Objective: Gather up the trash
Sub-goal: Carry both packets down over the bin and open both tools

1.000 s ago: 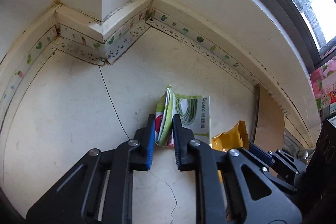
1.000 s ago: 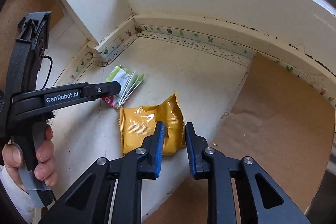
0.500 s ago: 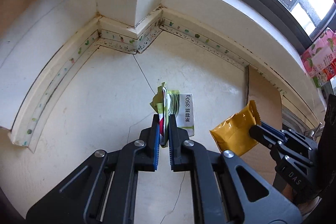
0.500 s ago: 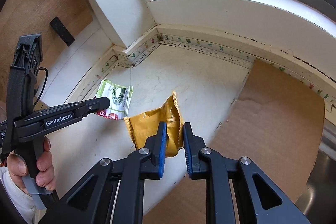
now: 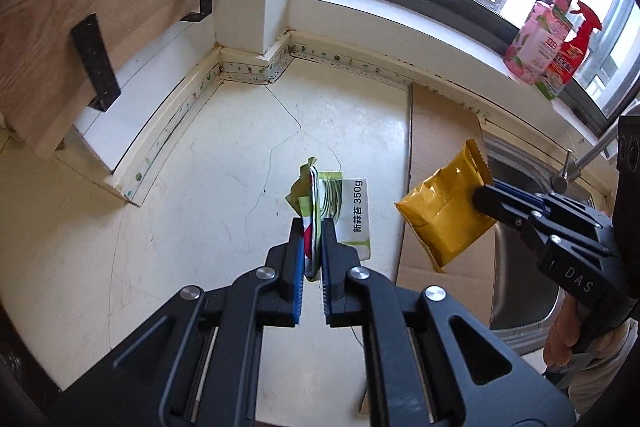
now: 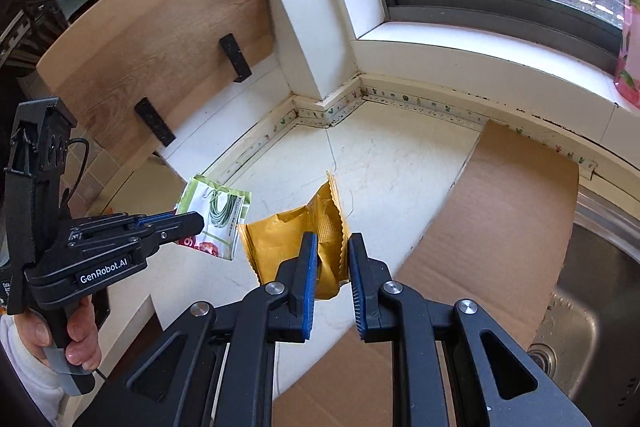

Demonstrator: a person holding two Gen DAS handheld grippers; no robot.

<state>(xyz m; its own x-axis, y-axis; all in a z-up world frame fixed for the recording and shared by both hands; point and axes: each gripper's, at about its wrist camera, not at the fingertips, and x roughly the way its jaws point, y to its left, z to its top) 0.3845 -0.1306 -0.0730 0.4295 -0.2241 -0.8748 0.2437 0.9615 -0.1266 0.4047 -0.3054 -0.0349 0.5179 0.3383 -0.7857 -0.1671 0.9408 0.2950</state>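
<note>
My left gripper (image 5: pixel 311 233) is shut on a crumpled green and white food wrapper (image 5: pixel 340 211), which hangs in the air above the cream counter (image 5: pixel 192 219). From the right wrist view that left gripper (image 6: pixel 192 221) shows at the left, with the green wrapper (image 6: pixel 218 217) sticking out of it. My right gripper (image 6: pixel 333 247) is shut on a yellow foil snack bag (image 6: pixel 288 239), also lifted off the counter. In the left wrist view the right gripper (image 5: pixel 480 197) pinches the yellow bag (image 5: pixel 444 215) at the right.
A brown cardboard sheet (image 6: pixel 500 219) covers the counter beside a steel sink (image 6: pixel 592 283). A wooden shelf on black brackets (image 5: pixel 96 63) hangs at the left wall. Pink and red bottles (image 5: pixel 548 39) stand on the window sill. A hand (image 6: pixel 80 331) grips the left tool.
Both grippers closed on their wrappers and rose, lifting them off the counter. The view has widened, bringing the shelf, window, bottles and sink into sight.
</note>
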